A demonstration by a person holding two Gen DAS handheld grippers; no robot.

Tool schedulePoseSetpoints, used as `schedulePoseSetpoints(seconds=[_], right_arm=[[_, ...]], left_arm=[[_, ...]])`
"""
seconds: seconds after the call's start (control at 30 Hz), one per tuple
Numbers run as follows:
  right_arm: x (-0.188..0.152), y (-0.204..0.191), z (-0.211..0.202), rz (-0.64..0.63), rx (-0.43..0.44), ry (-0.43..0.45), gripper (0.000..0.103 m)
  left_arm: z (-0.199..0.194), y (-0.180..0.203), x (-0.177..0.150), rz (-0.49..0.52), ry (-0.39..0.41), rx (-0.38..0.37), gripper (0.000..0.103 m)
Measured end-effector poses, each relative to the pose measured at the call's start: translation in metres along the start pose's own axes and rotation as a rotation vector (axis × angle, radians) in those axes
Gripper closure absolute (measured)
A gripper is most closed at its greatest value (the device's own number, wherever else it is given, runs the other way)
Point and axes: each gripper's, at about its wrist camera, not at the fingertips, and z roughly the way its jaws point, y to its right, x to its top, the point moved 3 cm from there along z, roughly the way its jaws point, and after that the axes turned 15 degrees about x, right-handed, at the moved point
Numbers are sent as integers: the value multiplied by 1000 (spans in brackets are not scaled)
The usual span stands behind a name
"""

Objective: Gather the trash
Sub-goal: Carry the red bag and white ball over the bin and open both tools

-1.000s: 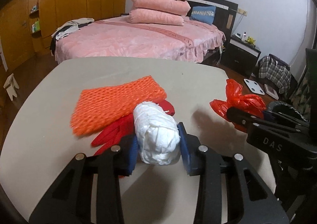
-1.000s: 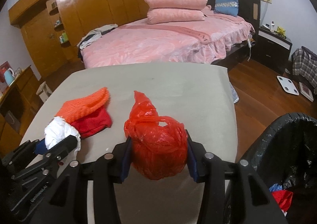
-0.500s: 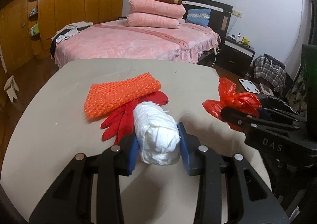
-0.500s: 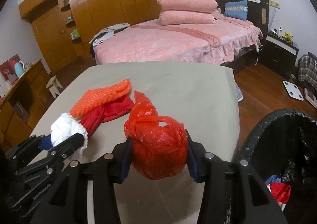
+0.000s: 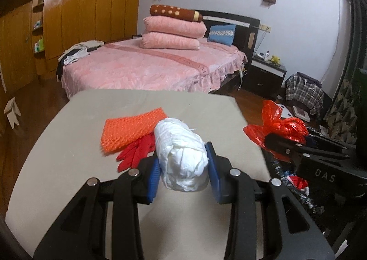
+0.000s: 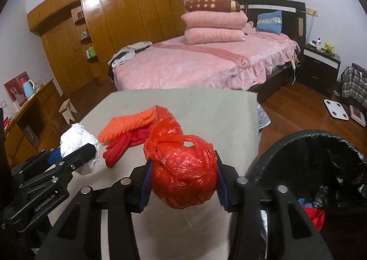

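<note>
My left gripper (image 5: 182, 167) is clamped on a white wad of crumpled paper/cloth (image 5: 181, 156), blue pads pressing both sides, jaws only partway apart. The wad sits up off the beige table (image 5: 68, 168), not touching it as far as I can see.

My right gripper (image 6: 183, 179) is closed on a balled-up red plastic bag (image 6: 183, 172), w/ a loose flap of the bag sticking up behind the ball. Jaws are a bit wider here than on the left, pads tight on the bag's sides. It hangs near the table's right edge, just beside the black bin (image 6: 321, 145).

The bin has a black liner, w/ stuff already inside: something red, a bit of blue; the rest is too dark to make out.

Still on the table: an orange foam net (image 5: 130, 129) lying flat, and red gloves (image 5: 135, 152) poking out from under its near edge, touching it. Both are mid-table, ahead of my left gripper and left of the red bag.

Bkgd: pink bed (image 5: 149, 69) w/ stacked pillows, wooden wardrobe (image 6: 114, 18), dark nightstand (image 6: 321, 62), white scale (image 6: 336, 110) on the wood floor.
</note>
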Motion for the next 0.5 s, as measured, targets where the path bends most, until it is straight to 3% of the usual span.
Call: schedulePoseSetpoints(seconds=[0.5], right_arm=[[0,47,-91,44,-128,119,57]], left_arm=[[-40,85,19,95,78,-171,67]])
